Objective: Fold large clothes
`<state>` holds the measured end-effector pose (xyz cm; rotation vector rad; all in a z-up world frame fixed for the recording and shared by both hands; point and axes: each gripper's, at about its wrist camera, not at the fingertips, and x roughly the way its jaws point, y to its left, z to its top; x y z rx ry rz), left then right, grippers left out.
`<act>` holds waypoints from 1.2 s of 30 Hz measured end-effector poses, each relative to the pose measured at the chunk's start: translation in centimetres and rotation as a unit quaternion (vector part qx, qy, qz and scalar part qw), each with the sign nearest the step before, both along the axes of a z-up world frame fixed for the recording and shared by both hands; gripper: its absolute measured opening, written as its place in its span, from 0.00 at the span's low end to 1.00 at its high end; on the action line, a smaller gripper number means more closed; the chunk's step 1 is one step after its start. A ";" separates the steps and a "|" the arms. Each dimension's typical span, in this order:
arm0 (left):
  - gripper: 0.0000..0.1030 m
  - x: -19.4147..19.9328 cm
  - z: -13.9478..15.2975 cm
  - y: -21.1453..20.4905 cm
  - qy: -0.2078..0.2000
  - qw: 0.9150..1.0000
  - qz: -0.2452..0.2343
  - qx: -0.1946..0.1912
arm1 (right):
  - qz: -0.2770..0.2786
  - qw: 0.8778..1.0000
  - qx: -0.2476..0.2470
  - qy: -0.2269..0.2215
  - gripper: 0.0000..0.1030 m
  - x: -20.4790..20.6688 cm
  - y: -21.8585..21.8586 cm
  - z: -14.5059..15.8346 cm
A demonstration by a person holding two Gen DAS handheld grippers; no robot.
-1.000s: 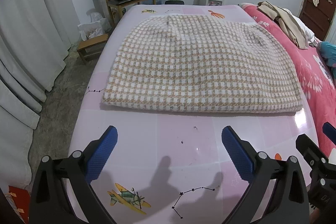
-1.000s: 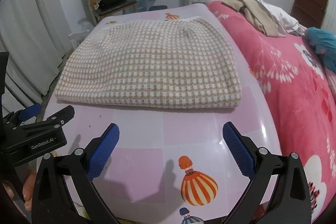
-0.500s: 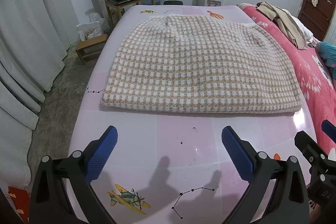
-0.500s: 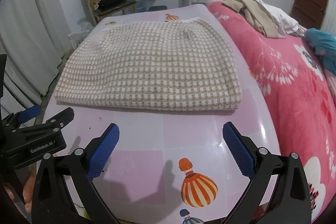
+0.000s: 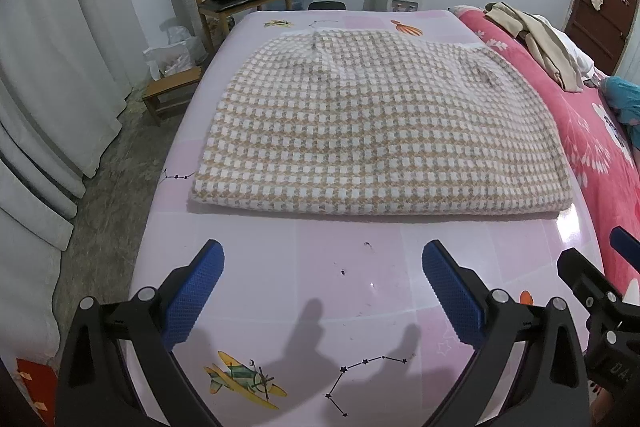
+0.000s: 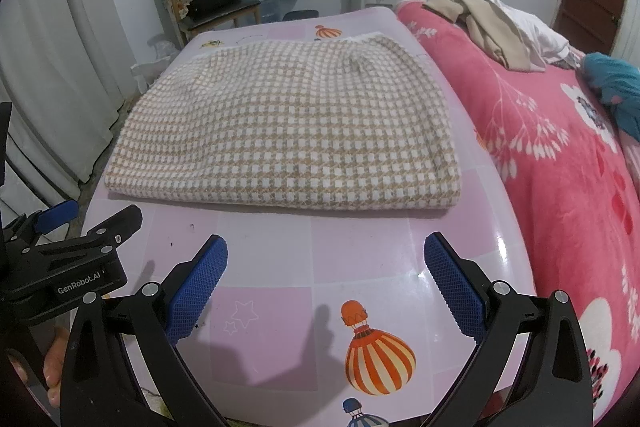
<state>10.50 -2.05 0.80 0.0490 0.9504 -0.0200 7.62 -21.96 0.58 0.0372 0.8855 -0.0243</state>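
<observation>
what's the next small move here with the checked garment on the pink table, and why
Probably bring both grippers forward to the garment's near edge. The checked garment lies flat on the pink table, seemingly already folded once, its thick near edge facing the grippers. The left gripper and right gripper are both open, empty and short of that edge, so closing the gap comes before any grasp for a further fold.
</observation>
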 end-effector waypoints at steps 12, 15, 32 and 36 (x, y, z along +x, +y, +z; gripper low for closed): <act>0.95 0.1 -0.1 0.0 0.001 1.000 -0.002 0.000 | -0.002 1.000 0.001 0.001 0.92 -0.1 0.2 -0.2; 0.95 0.1 -0.1 0.0 0.001 1.000 -0.002 0.000 | -0.002 1.000 0.002 0.002 0.92 -0.1 0.2 -0.3; 0.95 0.1 -0.1 -0.1 0.001 1.000 -0.003 0.000 | -0.002 1.000 0.003 0.003 0.92 -0.3 -0.1 -0.4; 0.95 0.1 -0.2 -0.2 0.001 1.000 -0.003 0.001 | -0.001 1.000 0.003 0.002 0.92 -0.3 -0.2 -0.3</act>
